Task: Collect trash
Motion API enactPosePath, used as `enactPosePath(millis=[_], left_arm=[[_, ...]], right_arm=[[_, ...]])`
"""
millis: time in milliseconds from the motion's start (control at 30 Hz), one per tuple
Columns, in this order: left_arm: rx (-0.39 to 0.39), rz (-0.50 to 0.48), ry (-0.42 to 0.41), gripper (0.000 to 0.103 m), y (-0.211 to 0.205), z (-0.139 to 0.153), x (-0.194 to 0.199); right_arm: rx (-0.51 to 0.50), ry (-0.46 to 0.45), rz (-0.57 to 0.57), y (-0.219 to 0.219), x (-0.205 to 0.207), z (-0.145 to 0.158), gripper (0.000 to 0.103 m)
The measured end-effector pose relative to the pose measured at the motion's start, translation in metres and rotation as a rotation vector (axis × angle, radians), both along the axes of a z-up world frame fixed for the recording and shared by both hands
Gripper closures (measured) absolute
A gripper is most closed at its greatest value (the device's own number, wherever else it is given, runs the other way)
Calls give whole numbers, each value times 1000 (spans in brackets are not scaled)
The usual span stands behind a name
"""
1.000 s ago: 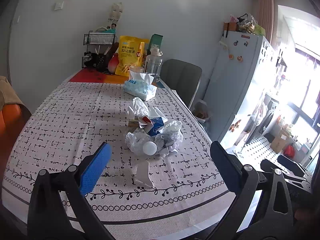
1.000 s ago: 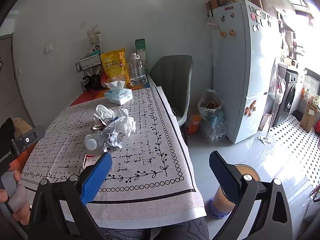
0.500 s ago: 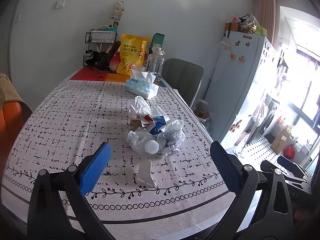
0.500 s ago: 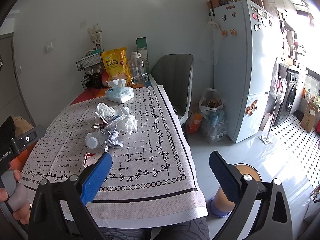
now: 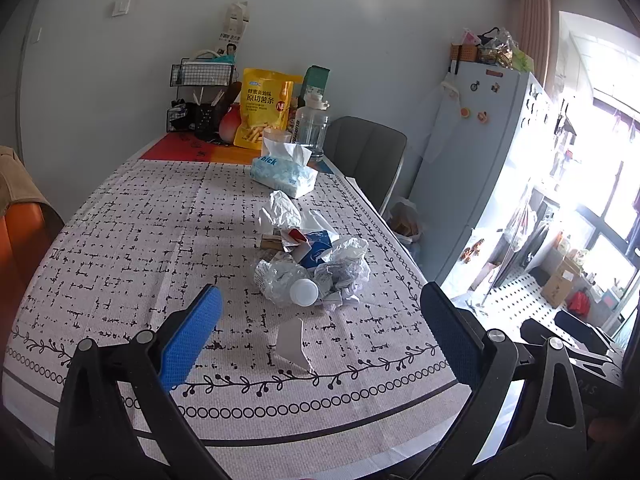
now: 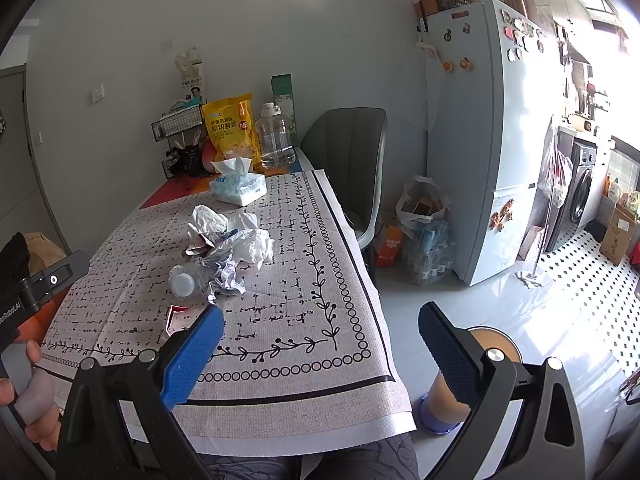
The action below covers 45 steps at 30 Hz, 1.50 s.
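A heap of trash (image 5: 316, 256) lies mid-table: crumpled white paper, plastic wrap, a blue carton scrap and a crushed clear bottle (image 5: 298, 290) with a white cap. A white paper scrap (image 5: 292, 344) lies nearer, apart from the heap. My left gripper (image 5: 320, 304) hovers open just short of the heap, holding nothing. From the right wrist view the same heap (image 6: 230, 248) is left of centre, with a red scrap (image 6: 176, 316) near it. My right gripper (image 6: 320, 316) stands open over the table's near right corner.
At the far end stand a tissue pack (image 5: 284, 174), a yellow snack bag (image 5: 266, 110), a water jug (image 5: 312, 126) and a wire rack (image 5: 202, 74). A grey chair (image 6: 348, 160), floor bags (image 6: 424, 216) and a fridge (image 6: 480, 128) line the right side. A hand (image 6: 28, 400) holds the left tool.
Both views have drifted only slightly. Nothing on the table has moved, and both grippers have stayed open.
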State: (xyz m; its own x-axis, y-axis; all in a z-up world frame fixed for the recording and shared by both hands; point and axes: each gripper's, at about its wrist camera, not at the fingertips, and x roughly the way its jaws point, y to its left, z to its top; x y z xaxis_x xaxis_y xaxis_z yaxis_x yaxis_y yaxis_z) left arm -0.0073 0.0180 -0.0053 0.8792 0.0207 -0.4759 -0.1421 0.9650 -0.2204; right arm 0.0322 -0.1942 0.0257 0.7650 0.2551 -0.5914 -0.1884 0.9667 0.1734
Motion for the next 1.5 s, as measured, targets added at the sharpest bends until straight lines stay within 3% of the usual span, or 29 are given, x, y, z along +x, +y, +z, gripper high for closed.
enactPosePath(millis=[867,1267,1500], left_arm=[[-1,-5,7,5,1,-8,1],[-34,-2,13,5,17,-17,5],[-83,23,51,5,38,-37,12]], right_arm=[[-6,1,-6,1,3,-5,8],[1,-6,14,9,11,-9,8],[-1,9,49,24,21,-18,8]])
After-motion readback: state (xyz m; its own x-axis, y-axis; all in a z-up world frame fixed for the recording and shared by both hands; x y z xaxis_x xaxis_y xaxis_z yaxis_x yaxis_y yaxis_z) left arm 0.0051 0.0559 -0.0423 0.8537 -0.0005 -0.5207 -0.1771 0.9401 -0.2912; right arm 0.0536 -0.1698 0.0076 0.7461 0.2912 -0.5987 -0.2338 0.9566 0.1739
